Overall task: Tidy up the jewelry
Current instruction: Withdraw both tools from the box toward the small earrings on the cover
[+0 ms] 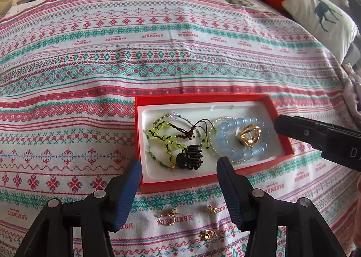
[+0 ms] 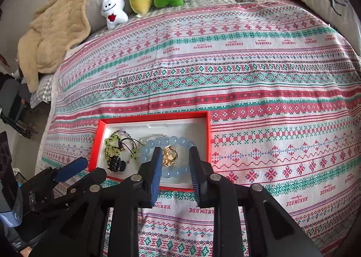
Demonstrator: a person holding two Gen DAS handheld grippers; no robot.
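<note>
On the bed, the jewelry is gathered in a red box (image 1: 282, 121) so nothing strays: blue bracelet (image 1: 227, 137), gold ring (image 1: 249, 135), black clip (image 1: 189, 157). Both left tongs (image 1: 178, 166) and right tongs (image 2: 176, 162) are held open, empty, above it. Three gold pieces (image 1: 169, 215) are left outside, just beside the box.

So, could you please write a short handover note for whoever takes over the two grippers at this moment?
Left gripper: open, empty, over the near left end of the red box.
Right gripper: open, empty, above the gold clip inside the blue bead bracelet.
Done: green bead bracelet, black claw clip, blue bracelet and gold clip lie in the box.
Left: three small gold pieces on the patterned cloth in front of the box.
</note>
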